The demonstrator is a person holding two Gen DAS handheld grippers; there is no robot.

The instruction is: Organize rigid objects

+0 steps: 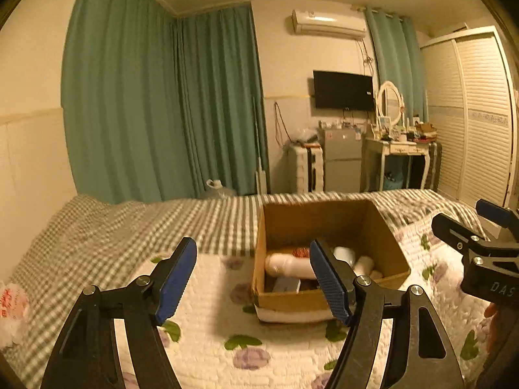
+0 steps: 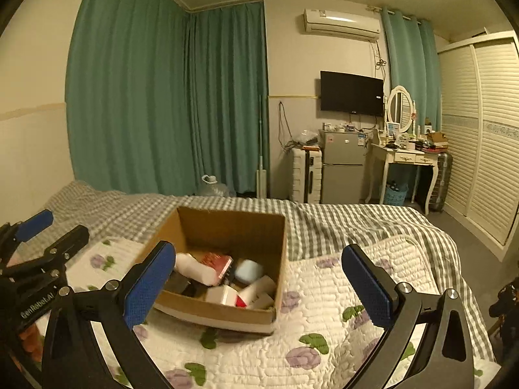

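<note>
Right wrist only: pale-blue case (image 2: 248, 271) in box (image 2: 227, 316).

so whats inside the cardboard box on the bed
The cardboard box holds a white bottle, a red packet, a pale blue case and white containers. Anything beneath them is hidden.

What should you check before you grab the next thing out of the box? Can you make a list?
1. Left hand-held gripper open and holding nothing: ok.
2. Right hand-held gripper open and holding nothing: ok.
3. Cardboard box open at the top: ok.
4. Things in the box within view, such as the pale blue case and the white bottle: ok.
5. Box sitting flat on the flowered quilt: ok.
6. A spot chosen to put things: cannot tell.
</note>
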